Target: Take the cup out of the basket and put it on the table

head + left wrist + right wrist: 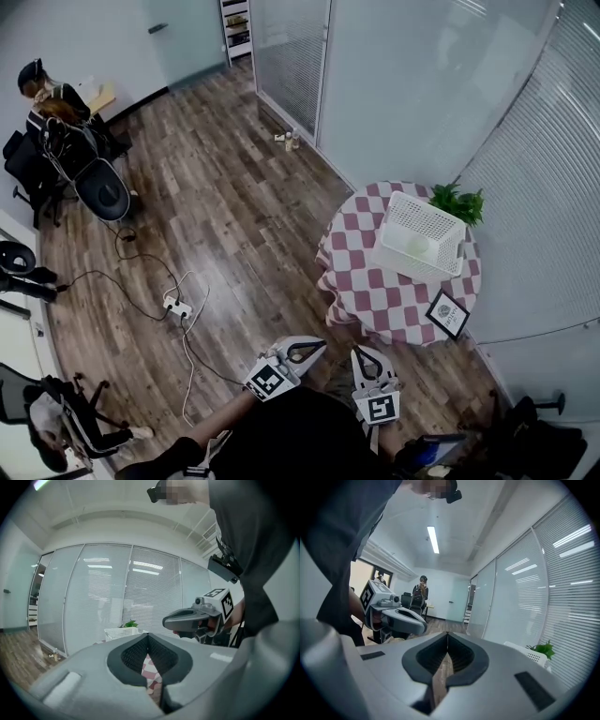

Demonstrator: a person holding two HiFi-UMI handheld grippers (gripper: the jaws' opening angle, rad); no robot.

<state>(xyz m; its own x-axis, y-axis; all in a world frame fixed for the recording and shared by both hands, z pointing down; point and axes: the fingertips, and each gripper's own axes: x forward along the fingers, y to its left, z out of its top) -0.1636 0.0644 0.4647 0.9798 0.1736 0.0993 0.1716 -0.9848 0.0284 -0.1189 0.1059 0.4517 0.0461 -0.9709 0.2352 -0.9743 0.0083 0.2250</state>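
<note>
Head view: left tool [309,347] and right tool [364,356] both pinched together, empty; basket [441,217] holds perhaps the cup [417,247].

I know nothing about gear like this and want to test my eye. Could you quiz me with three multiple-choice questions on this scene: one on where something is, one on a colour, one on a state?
1. Where is the cup relative to the white basket on the table?
A. Beside it
B. Under it
C. Inside it

2. The table is checked white and:
A. blue
B. pink
C. green

3. The jaws of the left gripper and the right gripper are:
A. both shut, with nothing in them
B. both wide open
C. both shut on the cup

Answers:
1 C: the head view shows the pale cup through the basket's open top.
2 B: pink and white squares cover the round top.
3 A: each gripper view shows the jaws meeting with nothing between them.
</note>
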